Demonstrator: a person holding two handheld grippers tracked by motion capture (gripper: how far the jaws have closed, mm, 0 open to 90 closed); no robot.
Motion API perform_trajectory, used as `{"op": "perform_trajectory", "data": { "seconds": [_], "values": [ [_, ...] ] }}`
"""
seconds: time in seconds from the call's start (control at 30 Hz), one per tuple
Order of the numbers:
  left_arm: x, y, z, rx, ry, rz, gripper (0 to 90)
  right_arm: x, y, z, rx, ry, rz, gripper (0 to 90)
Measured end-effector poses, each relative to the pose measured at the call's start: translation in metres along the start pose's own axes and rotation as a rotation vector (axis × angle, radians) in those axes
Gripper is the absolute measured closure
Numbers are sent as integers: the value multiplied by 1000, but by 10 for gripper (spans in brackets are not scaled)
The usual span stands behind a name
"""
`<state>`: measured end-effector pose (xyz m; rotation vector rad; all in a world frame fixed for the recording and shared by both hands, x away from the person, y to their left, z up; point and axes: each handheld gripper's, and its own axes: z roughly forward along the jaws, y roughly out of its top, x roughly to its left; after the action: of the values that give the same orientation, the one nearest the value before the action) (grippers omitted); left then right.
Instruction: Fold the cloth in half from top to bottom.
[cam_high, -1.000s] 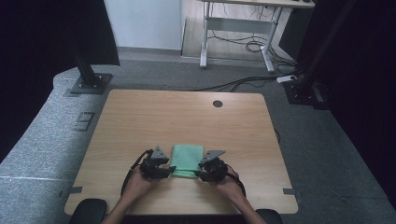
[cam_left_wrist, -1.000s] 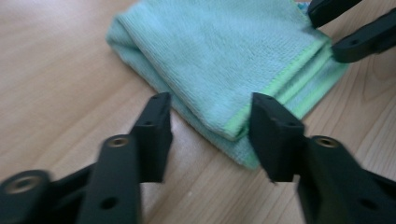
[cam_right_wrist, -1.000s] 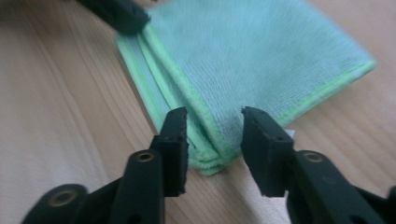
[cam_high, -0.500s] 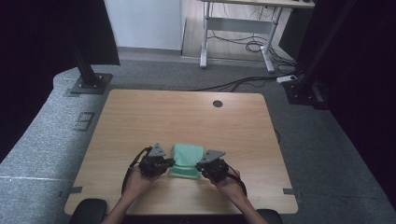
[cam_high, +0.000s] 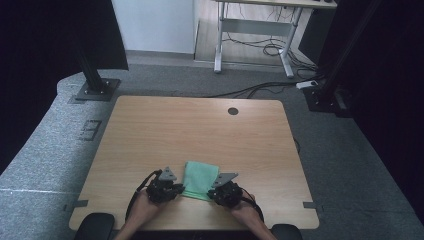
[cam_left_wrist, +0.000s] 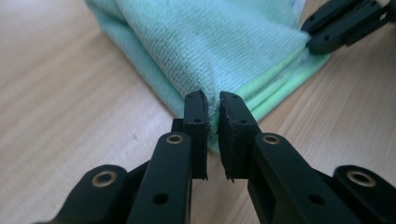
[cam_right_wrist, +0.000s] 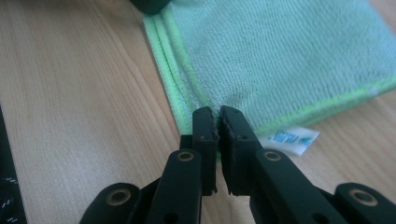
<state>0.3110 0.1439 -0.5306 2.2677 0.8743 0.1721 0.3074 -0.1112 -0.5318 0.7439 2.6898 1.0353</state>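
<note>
A folded green cloth (cam_high: 200, 179) lies on the wooden table (cam_high: 200, 130) close to its near edge. My left gripper (cam_high: 179, 190) holds the cloth's near left corner. In the left gripper view this gripper (cam_left_wrist: 213, 107) pinches the cloth (cam_left_wrist: 219, 42) at its folded edge; its jaws have just closed and then eased a trifle, with fabric still between the pads. My right gripper (cam_high: 212, 194) is shut on the near right corner. In the right gripper view that gripper (cam_right_wrist: 217, 122) grips the cloth (cam_right_wrist: 280, 60) at its bright hem, beside a white label (cam_right_wrist: 292, 138).
A round cable hole (cam_high: 233, 111) sits at the table's far middle. Black stand feet (cam_high: 95, 90) rest on the grey floor off the far left corner, and another (cam_high: 325, 97) off the far right. The table's near edge (cam_high: 200, 225) runs just below both hands.
Both grippers closed on the cloth's near corners and drew slightly toward the person. The cloth bunched up a little and shifted nearer with them.
</note>
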Motion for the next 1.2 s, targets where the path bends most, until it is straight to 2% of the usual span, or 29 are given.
{"op": "perform_trajectory", "data": {
  "seconds": [0.1, 0.2, 0.23, 0.27, 0.43, 0.5, 0.53, 0.63, 0.7, 0.8, 0.87, 0.97, 1.03, 1.1, 1.2],
  "values": [
    [1, -3, 0, 4, -3, -8, 790, 0, -1, 0, 0, -2, 9, 838],
    [-1, -5, 0, 10, 13, 5, 654, 2, 0, 0, 7, -14, 4, 837],
    [-1, -6, 1, 13, 19, 10, 636, 2, 0, 0, 7, -14, 6, 836],
    [-1, -7, 1, 2, 21, 12, 636, 2, 0, 0, 6, -11, 10, 834],
    [-3, -6, 2, 9, 45, 29, 673, 5, -1, -3, 0, 3, 14, 793],
    [-1, -5, 2, 11, 17, 17, 656, 8, -2, -2, 10, -2, 7, 781],
    [0, -4, 1, 12, 1, 9, 618, 8, -3, -2, 6, -5, 6, 782],
    [4, 3, -10, -50, -35, 4, 523, 6, -4, -1, 4, -4, 13, 798],
    [8, 13, -19, -99, -34, 0, 491, 4, -4, 0, 0, 5, 22, 802],
    [15, 30, -19, -141, 2, -20, 430, 4, -5, 0, -3, 6, 20, 803],
    [22, 43, -5, -138, 66, -27, 383, 4, -5, 0, -3, 0, 14, 803],
    [32, 51, 14, -121, 89, -53, 365, 6, -5, -1, -2, -7, 5, 802],
    [36, 52, 26, -83, 131, -48, 352, 6, -6, -2, 2, -16, -2, 801],
    [37, 48, 32, -51, 140, -51, 344, 6, -7, -3, 6, -21, -3, 798],
    [34, 39, 33, -34, 159, -50, 334, 8, -8, -5, 13, -32, -10, 792]
  ]
}}
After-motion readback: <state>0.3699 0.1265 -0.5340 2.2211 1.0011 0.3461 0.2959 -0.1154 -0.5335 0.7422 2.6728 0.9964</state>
